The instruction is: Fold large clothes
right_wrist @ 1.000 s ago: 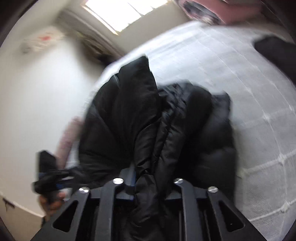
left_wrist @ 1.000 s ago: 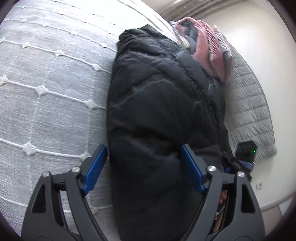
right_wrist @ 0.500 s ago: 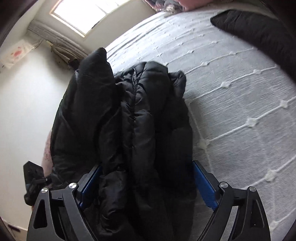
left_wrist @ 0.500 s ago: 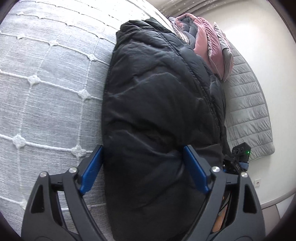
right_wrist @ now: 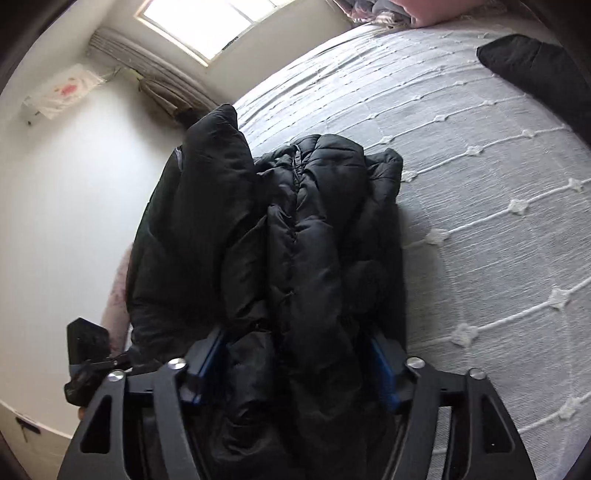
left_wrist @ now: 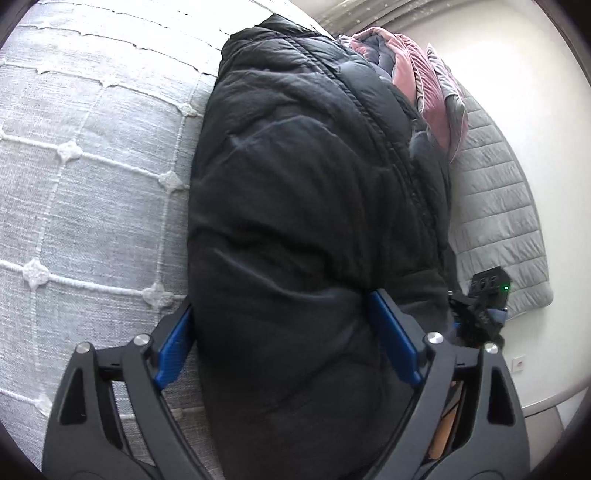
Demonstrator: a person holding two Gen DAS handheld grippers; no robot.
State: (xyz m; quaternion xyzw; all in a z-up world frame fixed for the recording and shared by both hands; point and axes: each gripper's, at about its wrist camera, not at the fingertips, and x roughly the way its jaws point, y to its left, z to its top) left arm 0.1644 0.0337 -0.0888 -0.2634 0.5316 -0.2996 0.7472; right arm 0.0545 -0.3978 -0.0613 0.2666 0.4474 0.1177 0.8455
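A black puffer jacket (left_wrist: pixel 306 184) lies folded lengthwise on the grey bedspread (left_wrist: pixel 92 184). My left gripper (left_wrist: pixel 284 339) straddles its near end. The jaws are opening wide, and the jacket's bulk lies between the blue pads (left_wrist: pixel 173 347) without being pinched. In the right wrist view the same jacket (right_wrist: pixel 295 221) shows bunched folds and a zip line. My right gripper (right_wrist: pixel 295 362) is over its other end. Those jaws are also opening, with loose folds between them.
A pink and grey quilt (left_wrist: pixel 417 74) is piled behind the jacket. The grey quilted mattress side (left_wrist: pixel 498 203) drops to the wall at the right. A second black garment (right_wrist: pixel 535 70) lies at the far right of the bedspread (right_wrist: pixel 480 166). A window (right_wrist: pixel 207 26) is at the top.
My right gripper, shut on a jacket fold a second ago, has opened wide and released it. The left jaws have spread a little wider around the jacket's end.
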